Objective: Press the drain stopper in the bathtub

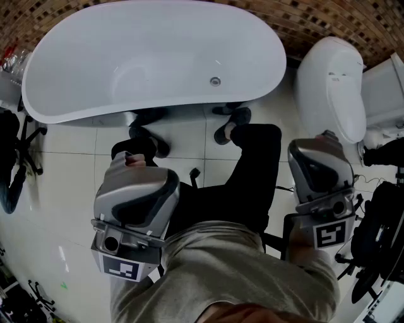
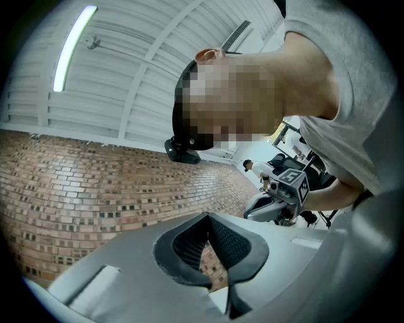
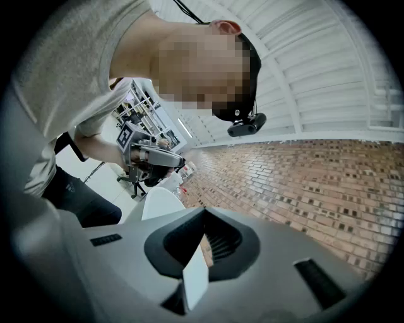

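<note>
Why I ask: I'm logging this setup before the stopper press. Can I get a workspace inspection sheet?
Surface: white tub, bare inside; tiled floor around it.
Job's things: stopper in the tub, nothing touching it.
Clutter: nothing seen in the tub.
Grippers: left gripper and right gripper both shut, empty, well short of the tub.
Cables: nothing seen for certain.
Surroundings: toilet right of the tub, brick wall behind, black gear at both floor edges.
</note>
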`<state>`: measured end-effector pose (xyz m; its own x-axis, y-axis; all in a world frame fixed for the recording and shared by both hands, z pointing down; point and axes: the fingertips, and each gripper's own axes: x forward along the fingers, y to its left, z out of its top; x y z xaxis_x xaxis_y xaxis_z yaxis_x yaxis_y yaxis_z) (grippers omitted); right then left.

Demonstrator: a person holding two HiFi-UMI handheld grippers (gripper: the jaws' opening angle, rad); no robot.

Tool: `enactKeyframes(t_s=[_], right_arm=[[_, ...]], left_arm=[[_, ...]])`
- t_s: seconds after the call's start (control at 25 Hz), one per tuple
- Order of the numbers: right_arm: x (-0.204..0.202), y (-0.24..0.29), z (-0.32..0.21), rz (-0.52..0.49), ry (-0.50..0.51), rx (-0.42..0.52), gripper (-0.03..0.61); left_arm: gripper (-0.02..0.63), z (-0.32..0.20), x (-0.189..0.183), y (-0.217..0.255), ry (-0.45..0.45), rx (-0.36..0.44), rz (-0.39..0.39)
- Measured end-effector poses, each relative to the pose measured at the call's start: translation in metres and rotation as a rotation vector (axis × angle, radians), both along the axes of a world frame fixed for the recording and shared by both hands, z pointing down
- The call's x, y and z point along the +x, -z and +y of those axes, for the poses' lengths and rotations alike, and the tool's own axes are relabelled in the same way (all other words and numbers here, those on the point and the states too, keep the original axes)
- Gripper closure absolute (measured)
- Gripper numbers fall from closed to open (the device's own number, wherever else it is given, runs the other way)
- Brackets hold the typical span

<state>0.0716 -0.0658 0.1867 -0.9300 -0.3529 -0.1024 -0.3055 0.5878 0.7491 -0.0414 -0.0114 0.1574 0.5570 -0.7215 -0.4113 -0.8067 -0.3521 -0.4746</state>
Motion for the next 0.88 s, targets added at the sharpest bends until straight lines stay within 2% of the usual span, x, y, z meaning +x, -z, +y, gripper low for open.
enactKeyframes(t_s=[0.24, 0.64, 0.88], right_arm=[[-0.021, -0.022, -0.041, 0.039, -0.005, -0.051, 0.578], [-0.042, -0.100, -0.113, 0.140, -0.036, -0.278, 0.578], [-0.050, -0.146, -0.140, 0.212, -0.067, -0.369, 0.578]], left_arm=[[0.612, -0.039, -0.025, -0.008, 0.023, -0.032, 0.009], [0.612, -0.101, -0.073, -0.067, 0.102, -0.225, 0.061], [0.612, -0.126, -0.094, -0.093, 0.148, -0.298, 0.064]])
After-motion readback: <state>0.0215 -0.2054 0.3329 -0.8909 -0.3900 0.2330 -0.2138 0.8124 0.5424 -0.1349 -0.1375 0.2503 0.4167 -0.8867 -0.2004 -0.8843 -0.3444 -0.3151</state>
